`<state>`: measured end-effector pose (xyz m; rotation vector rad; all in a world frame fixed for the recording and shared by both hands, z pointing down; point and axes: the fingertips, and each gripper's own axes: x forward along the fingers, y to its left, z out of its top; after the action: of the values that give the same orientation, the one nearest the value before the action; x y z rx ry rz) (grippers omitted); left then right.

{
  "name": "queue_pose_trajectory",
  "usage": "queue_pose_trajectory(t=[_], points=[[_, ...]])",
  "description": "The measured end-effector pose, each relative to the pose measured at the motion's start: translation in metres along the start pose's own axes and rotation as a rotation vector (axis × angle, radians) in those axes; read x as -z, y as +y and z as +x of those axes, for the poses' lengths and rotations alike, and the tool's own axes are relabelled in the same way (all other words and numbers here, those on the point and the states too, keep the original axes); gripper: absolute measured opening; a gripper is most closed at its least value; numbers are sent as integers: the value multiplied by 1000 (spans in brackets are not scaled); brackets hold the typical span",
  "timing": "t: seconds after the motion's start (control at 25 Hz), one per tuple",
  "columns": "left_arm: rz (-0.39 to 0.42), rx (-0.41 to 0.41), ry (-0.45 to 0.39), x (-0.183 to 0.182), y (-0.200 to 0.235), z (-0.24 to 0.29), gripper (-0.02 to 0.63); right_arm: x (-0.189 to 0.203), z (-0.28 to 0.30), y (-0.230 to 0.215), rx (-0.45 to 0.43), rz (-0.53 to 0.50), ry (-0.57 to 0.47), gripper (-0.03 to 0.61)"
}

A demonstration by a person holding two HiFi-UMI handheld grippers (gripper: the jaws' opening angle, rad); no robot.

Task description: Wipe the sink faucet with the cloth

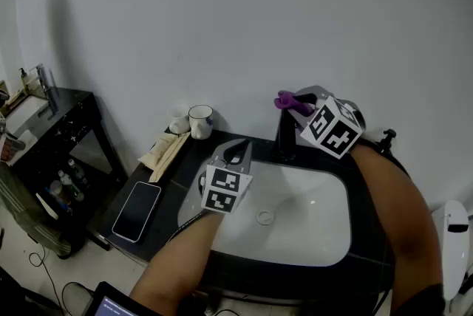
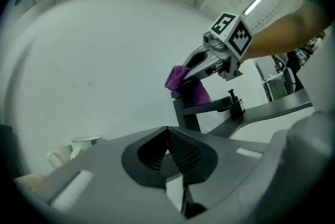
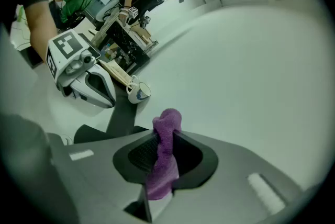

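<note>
Now R gripper [image 1: 296, 103] jaws pinch 1 cloth [image 3: 163, 165] on 1 faucet [image 1: 284, 139]; L gripper [image 2: 167, 150] jaws closed, empty.

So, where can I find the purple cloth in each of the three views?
Head view: purple cloth right of centre, at the black faucet's top.
Left gripper view: above centre, at the faucet's top.
Right gripper view: bottom centre, pinched between the jaws.
Shared landmark: the white mug, visible in all three.
</note>
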<state>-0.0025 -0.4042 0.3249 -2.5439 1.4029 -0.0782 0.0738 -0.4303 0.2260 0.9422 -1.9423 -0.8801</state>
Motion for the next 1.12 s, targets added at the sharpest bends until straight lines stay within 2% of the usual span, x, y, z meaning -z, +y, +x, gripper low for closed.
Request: queue_pose_trajectory(t=[0.12, 0.32, 0.72, 0.96, 1.12], points=[[9, -3, 7, 2, 2, -2, 17, -9, -11, 14, -19, -20, -35, 63], [13, -6, 17, 4, 4, -2, 17, -14, -33, 40, -43, -103, -40, 66], [30, -20, 44, 11, 8, -3, 17, -28, -77, 79, -78, -198, -73, 66], [38, -26, 51, 11, 8, -4, 17, -9, -75, 84, -69, -230, -28, 66], [34, -28, 46, 10, 8, -3, 17, 13, -55, 71, -23, -223, 22, 66]])
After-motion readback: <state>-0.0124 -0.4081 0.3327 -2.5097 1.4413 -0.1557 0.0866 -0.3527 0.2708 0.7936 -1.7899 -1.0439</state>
